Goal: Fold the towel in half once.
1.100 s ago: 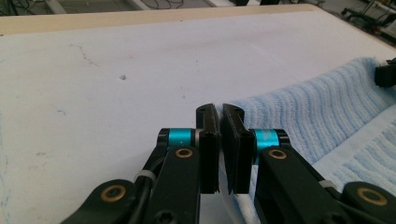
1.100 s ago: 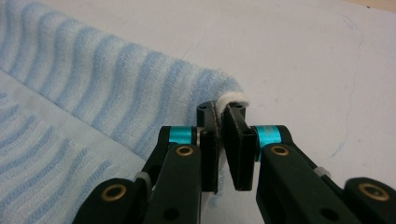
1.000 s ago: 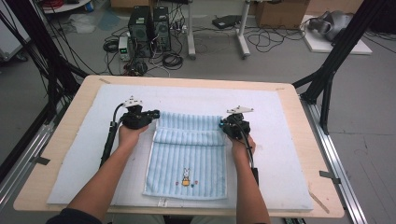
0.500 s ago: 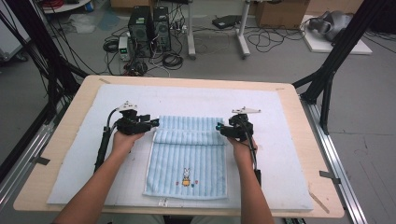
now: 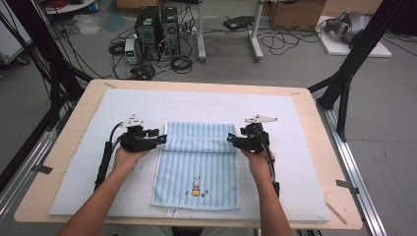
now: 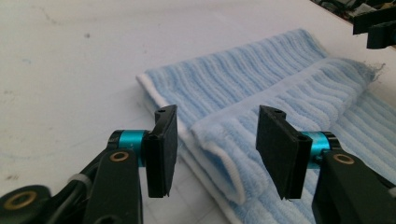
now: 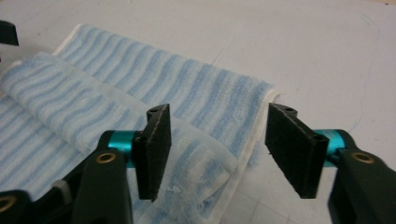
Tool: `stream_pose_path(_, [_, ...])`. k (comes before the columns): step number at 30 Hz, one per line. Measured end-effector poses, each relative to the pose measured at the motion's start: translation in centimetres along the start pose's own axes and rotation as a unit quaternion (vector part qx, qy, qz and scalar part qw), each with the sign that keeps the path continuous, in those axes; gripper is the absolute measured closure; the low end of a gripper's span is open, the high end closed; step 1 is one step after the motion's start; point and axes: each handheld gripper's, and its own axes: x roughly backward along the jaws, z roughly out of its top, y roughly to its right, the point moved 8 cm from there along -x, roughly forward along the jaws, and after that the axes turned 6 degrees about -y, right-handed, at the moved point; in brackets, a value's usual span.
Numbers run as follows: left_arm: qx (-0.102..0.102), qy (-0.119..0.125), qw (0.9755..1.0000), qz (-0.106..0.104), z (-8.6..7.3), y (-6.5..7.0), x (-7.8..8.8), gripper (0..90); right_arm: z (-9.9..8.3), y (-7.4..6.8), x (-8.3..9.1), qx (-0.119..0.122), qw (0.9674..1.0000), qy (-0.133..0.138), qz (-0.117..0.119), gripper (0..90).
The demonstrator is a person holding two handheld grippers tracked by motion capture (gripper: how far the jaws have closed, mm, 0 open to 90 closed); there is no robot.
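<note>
A light blue striped towel (image 5: 196,169) with a small rabbit motif lies flat on the mat, and its far edge is folded back into a band (image 5: 196,143). My left gripper (image 5: 158,138) is at the band's left end and my right gripper (image 5: 231,140) at its right end, both lying level and pointing inward. In the left gripper view the jaws (image 6: 215,126) stand open around the fold's end (image 6: 224,163) without pressing it; they opened and have just closed a little. In the right gripper view the jaws (image 7: 217,135) have just been opening and stand apart over the fold's corner (image 7: 196,158).
A pale blue mat (image 5: 305,147) covers the wooden table (image 5: 64,142). Black frame posts (image 5: 344,93) rise at the table's far corners. Computers and cables (image 5: 157,29) sit on the floor beyond the far edge.
Both grippers have opened and let go of the towel's folded edge, then drawn slightly back toward the person. The fold stays lying on the towel.
</note>
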Motion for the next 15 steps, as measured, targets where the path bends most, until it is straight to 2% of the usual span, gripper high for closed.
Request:
stream_pose_path(3, [0.003, -0.007, 1.0000, -0.002, -0.3, 0.1, -0.6, 54.8, -0.1, -0.2, 0.1, 0.002, 1.0000, -0.007, 0.001, 52.4])
stream_pose_path(4, [0.000, -0.012, 0.9999, -0.005, -0.5, 0.2, -0.9, 57.9, -0.2, -0.2, 0.0, 0.005, 0.9999, -0.010, 0.003, 53.7])
stream_pose_path(6, [-0.009, -0.026, 0.9996, -0.003, -1.0, 0.5, -1.5, 62.4, -0.5, -0.1, -0.3, 0.010, 0.9996, -0.024, -0.012, 54.3])
stream_pose_path(8, [-0.009, -0.038, 0.9992, 0.005, -1.3, 0.6, -2.0, 67.5, -0.8, 0.1, -0.9, 0.004, 0.9991, -0.039, -0.012, 54.7])
stream_pose_path(10, [-0.011, -0.039, 0.9991, 0.010, -1.3, 0.5, -1.9, 78.2, -1.2, 0.3, -1.4, 0.002, 0.9987, -0.050, -0.006, 55.9])
stream_pose_path(12, [-0.014, -0.040, 0.9990, 0.012, -1.3, 0.6, -1.9, 85.6, -1.5, 0.2, -1.9, 0.001, 0.9978, -0.067, -0.006, 60.0])
stream_pose_path(15, [-0.017, -0.043, 0.9988, 0.015, -1.4, 0.7, -1.9, 87.0, -2.3, 0.0, -2.5, 0.006, 0.9955, -0.094, -0.005, 71.3])
